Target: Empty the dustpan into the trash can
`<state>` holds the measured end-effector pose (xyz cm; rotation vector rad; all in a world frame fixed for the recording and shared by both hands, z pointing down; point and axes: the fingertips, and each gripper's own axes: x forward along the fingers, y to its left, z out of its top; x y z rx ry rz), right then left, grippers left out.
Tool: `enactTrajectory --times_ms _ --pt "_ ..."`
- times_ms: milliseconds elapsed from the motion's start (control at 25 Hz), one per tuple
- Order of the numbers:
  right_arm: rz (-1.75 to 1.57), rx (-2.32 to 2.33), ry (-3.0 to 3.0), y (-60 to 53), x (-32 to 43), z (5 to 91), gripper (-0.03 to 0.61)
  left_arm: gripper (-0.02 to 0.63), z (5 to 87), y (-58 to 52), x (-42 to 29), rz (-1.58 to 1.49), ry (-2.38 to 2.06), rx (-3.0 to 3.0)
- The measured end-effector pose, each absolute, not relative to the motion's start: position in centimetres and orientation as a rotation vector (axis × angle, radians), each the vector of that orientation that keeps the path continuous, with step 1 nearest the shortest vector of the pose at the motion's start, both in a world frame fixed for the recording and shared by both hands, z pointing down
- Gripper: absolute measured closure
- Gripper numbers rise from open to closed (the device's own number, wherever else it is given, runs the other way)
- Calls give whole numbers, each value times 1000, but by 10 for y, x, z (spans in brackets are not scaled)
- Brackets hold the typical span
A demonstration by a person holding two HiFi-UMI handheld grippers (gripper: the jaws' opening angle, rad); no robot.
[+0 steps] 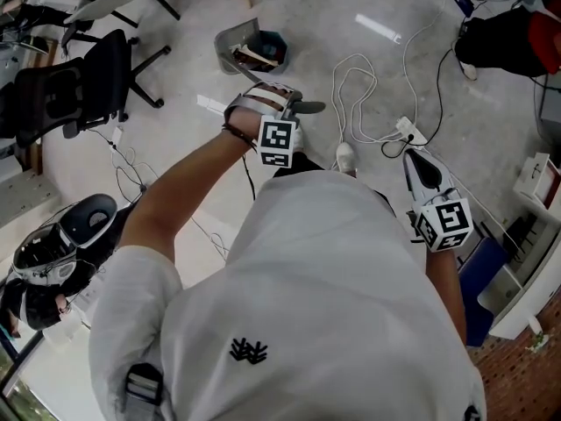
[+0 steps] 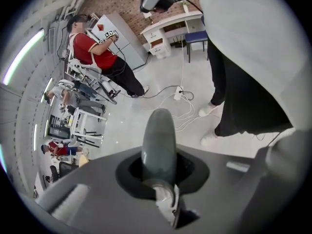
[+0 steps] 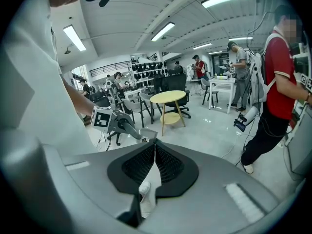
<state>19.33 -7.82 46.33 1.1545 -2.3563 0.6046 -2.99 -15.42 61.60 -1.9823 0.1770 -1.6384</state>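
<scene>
Trash can (image 1: 270,53): dustpan (image 1: 235,42) against left rim, that side blocked. Right of trash can and beyond it: bare floor (image 1: 316,24), open passage. Farther right: white cable (image 1: 355,86) in loops, power strip (image 1: 408,131) on floor. Left of trash can: office chair (image 1: 83,86), base legs reaching toward it. Thin wires (image 1: 131,169) on floor below chair.

Head view looks down; gripper views seemingly face sideways.
</scene>
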Motion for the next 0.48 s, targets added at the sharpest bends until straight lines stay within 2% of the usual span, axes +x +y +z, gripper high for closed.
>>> enactTrajectory --times_ms 480 --pt "614 1128 -2376 -61 199 465 569 523 600 -148 -33 -1668 186 -1928"
